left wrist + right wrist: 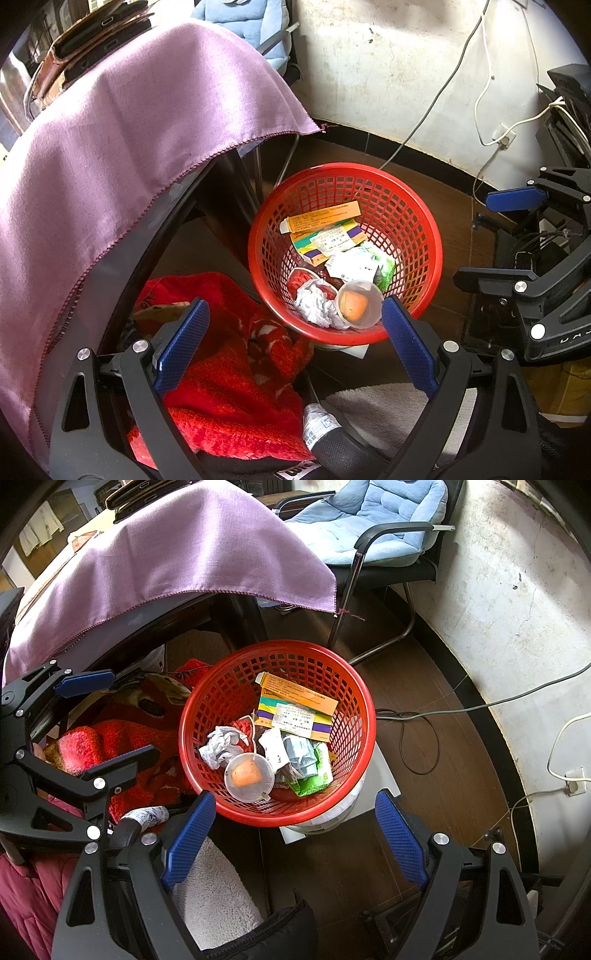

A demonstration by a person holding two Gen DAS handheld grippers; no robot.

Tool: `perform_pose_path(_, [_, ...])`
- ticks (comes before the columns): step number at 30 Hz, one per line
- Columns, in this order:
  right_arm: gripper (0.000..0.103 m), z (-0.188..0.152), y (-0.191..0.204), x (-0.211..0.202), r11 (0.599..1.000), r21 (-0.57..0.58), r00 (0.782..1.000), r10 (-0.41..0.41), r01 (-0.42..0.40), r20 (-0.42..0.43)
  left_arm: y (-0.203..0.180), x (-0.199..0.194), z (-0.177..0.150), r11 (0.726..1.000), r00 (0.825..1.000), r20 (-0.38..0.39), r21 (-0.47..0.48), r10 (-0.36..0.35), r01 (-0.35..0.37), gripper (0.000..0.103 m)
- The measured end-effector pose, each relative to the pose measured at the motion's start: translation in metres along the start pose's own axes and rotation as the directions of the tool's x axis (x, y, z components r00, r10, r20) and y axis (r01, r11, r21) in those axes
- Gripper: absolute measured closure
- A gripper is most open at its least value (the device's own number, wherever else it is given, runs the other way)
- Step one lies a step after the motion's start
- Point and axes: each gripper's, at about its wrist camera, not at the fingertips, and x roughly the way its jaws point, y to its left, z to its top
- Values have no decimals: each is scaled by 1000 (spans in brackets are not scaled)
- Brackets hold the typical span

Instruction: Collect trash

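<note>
Both of your claws hang with their jaws wide apart and nothing between them, tipped steeply down at the red basket (277, 734). Your right claw (295, 842) sits just short of the basket's near rim, with the whole opening ahead of its pads; your left claw (295, 343) has the rim just ahead and to its right, its right pad overlapping the rim in view. The basket stands on the floor beside the table (155, 616), probably so that scraps can be swept or dropped off the edge into it.

Inside, the trash lies loose where it fell. The clear cup (249, 777) sits nearest your right claw, mouth facing up towards you, an orange lump in it. Beside it, to the left, is a crumpled paper ball (221, 747). Farther ahead, the yellow box (295, 696) lies flat, its long axis running left to right across your right claw's view, slanting slightly down to the right.
</note>
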Motion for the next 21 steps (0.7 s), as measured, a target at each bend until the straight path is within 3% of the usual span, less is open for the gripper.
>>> perform_pose_path(21, [17, 1, 1, -1, 1000, -1, 1000, 1, -1, -1, -3, -1, 1, 1000, 1000, 5, 22, 7, -7, 12])
